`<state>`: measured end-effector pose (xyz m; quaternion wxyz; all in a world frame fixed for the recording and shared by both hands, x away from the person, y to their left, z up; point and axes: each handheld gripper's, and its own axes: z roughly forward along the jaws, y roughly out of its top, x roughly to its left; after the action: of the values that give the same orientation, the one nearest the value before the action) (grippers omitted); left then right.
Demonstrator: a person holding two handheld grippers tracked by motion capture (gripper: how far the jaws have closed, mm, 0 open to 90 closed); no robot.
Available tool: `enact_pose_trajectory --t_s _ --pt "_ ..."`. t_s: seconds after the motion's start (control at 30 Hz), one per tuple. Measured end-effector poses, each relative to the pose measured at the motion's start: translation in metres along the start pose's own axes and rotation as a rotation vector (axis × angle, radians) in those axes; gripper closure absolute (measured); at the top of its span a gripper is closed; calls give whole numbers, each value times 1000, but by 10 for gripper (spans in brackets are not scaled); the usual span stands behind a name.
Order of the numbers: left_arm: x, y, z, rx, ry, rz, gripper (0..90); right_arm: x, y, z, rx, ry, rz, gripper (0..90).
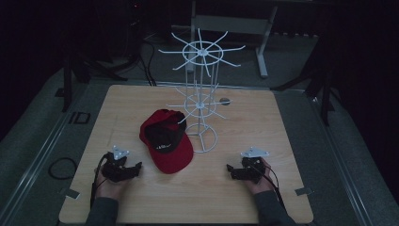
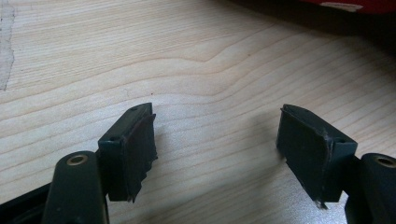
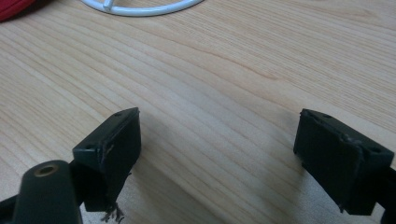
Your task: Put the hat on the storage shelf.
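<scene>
Dim room, one wooden table (image 1: 244,136) with one red cap (image 1: 167,141) at frame center, touching one white wire rack (image 1: 201,101), and two grippers low down, left gripper (image 1: 137,169) and right gripper (image 1: 230,170), both spread wide, gripping nothing.

Square light-wood tabletop (image 1: 117,197), pale grain, rounded corners. Red baseball cap with black lining (image 1: 167,141) lies near centre, crown up-turned, brim toward the near edge. Just right of it, touching or nearly so, stands a white wire display rack (image 1: 201,101) on a ring base.
</scene>
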<state>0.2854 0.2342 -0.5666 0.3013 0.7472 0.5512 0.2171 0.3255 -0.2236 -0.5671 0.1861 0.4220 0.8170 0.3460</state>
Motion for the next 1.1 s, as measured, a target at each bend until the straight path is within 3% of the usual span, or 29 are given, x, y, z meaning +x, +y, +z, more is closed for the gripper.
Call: enact_pose_trajectory --t_s 0.53,0.7,0.83,0.97,1.1 --pt "1 1 -2 23 -13 12 287 0 0 0 0 0 0 148" --pt "3 3 -5 42 -5 -1 436 0 0 0 0 0 0 148" --pt "3 3 -7 41 -29 -20 481 0 0 0 0 0 -1 147" --pt "-1 3 -10 43 -52 -27 469 0 0 0 0 1 0 148" --pt "-4 5 -17 13 -78 -33 459 0 0 0 0 0 -1 148"
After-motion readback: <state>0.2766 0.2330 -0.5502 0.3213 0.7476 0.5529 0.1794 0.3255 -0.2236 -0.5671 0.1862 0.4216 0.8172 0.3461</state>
